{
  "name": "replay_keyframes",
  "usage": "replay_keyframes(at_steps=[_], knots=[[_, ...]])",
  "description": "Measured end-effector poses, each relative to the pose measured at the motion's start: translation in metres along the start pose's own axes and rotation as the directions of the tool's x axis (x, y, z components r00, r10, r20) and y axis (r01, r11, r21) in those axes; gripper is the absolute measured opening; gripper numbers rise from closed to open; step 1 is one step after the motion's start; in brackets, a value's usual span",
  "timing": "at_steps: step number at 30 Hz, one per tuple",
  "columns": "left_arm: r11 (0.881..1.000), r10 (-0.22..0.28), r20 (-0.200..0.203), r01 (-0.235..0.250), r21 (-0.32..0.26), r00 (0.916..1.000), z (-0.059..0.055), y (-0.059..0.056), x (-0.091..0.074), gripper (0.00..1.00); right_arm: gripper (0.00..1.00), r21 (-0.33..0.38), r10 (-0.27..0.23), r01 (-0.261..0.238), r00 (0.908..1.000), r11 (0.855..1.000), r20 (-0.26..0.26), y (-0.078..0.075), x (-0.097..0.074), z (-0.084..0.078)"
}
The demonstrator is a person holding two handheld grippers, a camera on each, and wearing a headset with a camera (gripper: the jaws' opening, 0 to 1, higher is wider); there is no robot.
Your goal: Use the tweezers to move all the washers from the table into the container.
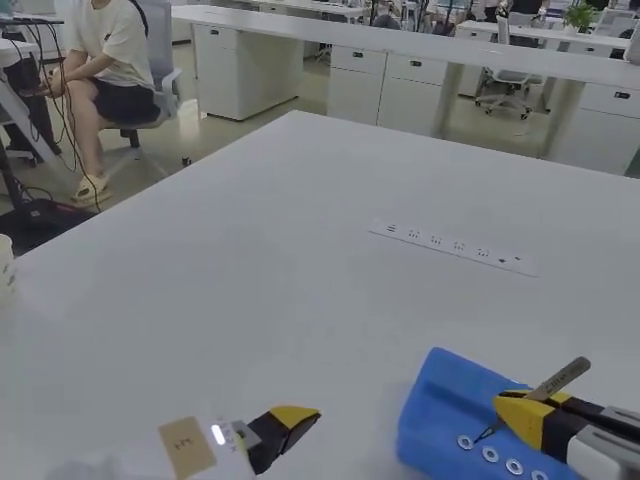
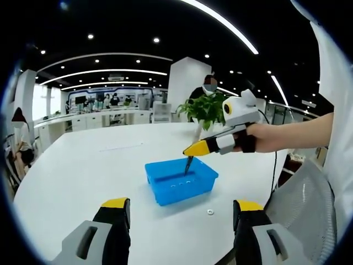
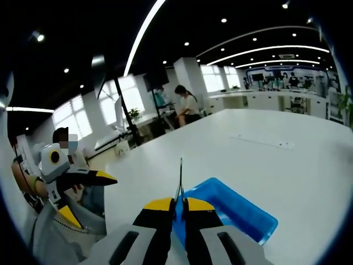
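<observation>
A blue container [image 1: 440, 400] sits at the near right of the white table [image 1: 250, 280]; several washers [image 1: 490, 454] lie inside it. My right gripper [image 1: 510, 408] is shut on the tweezers [image 1: 560, 379], whose tips point down into the container. In the right gripper view the tweezers [image 3: 180, 176] rise between the shut jaws [image 3: 179, 207] over the container [image 3: 237, 212]. My left gripper [image 2: 182, 212] stands open and holds nothing, well short of the container [image 2: 179, 179]. One washer [image 2: 210, 211] lies on the table just beside the container. The left gripper [image 1: 300, 418] hovers at the table's near edge.
A white power strip [image 1: 455, 247] lies flat across the table's far right. A person [image 1: 110, 60] sits at a desk beyond the far left corner. A white cup [image 1: 4, 265] stands at the left edge. A grey chair back [image 2: 300, 193] is near the table's edge.
</observation>
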State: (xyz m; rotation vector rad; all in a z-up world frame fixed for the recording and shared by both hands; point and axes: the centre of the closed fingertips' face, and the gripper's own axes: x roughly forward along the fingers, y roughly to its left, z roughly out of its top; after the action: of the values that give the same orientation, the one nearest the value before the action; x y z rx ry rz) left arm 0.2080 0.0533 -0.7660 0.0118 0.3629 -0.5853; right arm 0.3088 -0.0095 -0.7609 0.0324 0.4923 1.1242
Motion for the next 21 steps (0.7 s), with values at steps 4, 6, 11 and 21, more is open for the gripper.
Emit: replay_keyframes(at_steps=[4,6,11,21], knots=[[1.0,0.0,0.001,0.0,0.0,1.0,0.0,0.0,0.0,0.77,0.04,0.005,0.009,-0.009,0.9999,1.0,-0.006,0.006,-0.002,-0.005],[1.0,0.001,0.0,-0.001,0.001,1.0,0.0,0.0,0.0,0.77,0.04,0.016,0.015,-0.015,0.9998,1.0,-0.009,0.009,-0.003,-0.008],[1.0,0.0,-0.001,0.0,0.002,1.0,0.0,0.0,0.0,0.77,0.04,0.025,0.03,-0.029,0.9993,0.999,-0.021,0.016,-0.005,-0.017],[1.0,-0.003,-0.002,0.003,0.002,1.0,0.0,-0.001,0.0,0.77,0.04,0.071,0.047,-0.042,0.9968,0.997,-0.064,0.024,-0.011,-0.044]])
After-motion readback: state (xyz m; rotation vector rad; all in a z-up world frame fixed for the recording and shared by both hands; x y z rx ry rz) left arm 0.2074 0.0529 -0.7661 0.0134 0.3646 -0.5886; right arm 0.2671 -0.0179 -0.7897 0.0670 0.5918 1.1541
